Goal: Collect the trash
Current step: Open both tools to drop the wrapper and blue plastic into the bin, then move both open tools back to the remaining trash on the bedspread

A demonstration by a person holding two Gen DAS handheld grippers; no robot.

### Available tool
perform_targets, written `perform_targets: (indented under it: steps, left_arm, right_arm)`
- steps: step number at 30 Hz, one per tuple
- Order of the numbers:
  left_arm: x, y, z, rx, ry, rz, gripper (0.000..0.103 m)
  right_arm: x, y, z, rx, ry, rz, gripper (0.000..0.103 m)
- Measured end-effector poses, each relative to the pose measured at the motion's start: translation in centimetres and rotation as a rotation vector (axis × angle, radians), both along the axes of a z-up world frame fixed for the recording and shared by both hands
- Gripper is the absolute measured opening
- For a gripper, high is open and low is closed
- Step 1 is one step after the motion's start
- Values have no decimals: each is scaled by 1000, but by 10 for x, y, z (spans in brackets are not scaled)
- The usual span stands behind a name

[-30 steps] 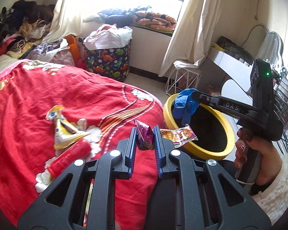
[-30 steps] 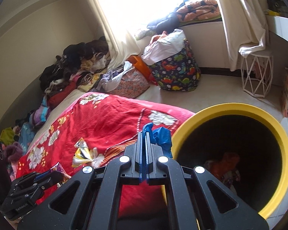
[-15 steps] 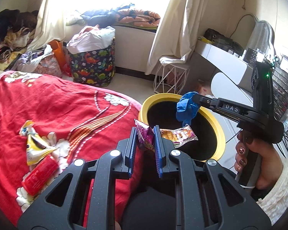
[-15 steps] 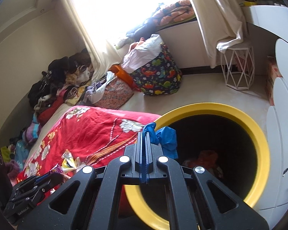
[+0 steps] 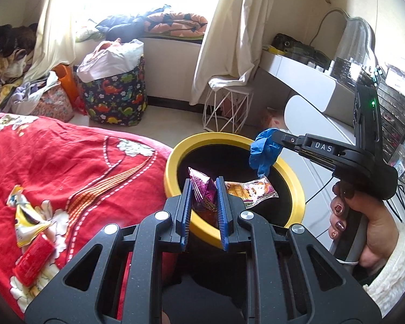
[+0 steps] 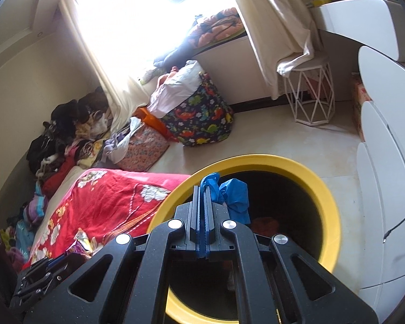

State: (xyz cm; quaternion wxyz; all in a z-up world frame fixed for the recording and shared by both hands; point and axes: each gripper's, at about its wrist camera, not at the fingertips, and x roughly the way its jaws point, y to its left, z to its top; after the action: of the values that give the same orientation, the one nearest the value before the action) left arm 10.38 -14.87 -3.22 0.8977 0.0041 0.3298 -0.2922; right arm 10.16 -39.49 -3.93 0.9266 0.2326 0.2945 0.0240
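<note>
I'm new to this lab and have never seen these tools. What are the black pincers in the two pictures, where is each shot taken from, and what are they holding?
A person holds a hand-squeezed gripper in each hand; a camera on each looks along its fingers. In the left camera's view, the left gripper pinches a purple snack wrapper and an orange one over a yellow-rimmed bin. The right gripper, also visible there with the hand, is shut on a blue glove above the bin. On the red blanket lie a yellow wrapper and a red packet.
</note>
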Motion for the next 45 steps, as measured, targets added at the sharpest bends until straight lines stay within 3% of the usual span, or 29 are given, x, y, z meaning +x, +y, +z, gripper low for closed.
perform_targets:
  steps: [20, 22, 24, 25, 26, 28, 30, 38, 45]
  left_arm:
    - [38, -60, -33, 75, 45, -44, 13]
    - [45, -65, -36, 79, 59, -43, 19]
    - [48, -65, -36, 71, 59, -35, 48]
    - [50, -64, -34, 66, 47, -21, 66]
    - [51, -62, -33, 56, 41, -8, 69]
    - [52, -57, -31, 37, 46, 2, 75]
    - [50, -49, -27, 23, 33, 28, 90]
    - [45, -17, -16, 7, 9, 91, 92]
    - [43, 16, -7, -2, -3, 149, 92]
  right_arm:
    - [-1, -30, -24, 8, 73, -53, 3]
    - [-1, -32, -25, 10, 76, -64, 4]
    - [-1, -34, -27, 7, 85, -74, 21]
    - [0, -34, -27, 2, 88, -86, 42]
    - [-2, -35, -27, -6, 91, -105, 54]
    - [-4, -37, -27, -11, 85, -120, 54]
    - [-3, -35, -26, -39, 98, -131, 60]
    - [-2, -8, -14, -105, 88, -123, 76]
    - [-2, 22, 1, -144, 54, -69, 83]
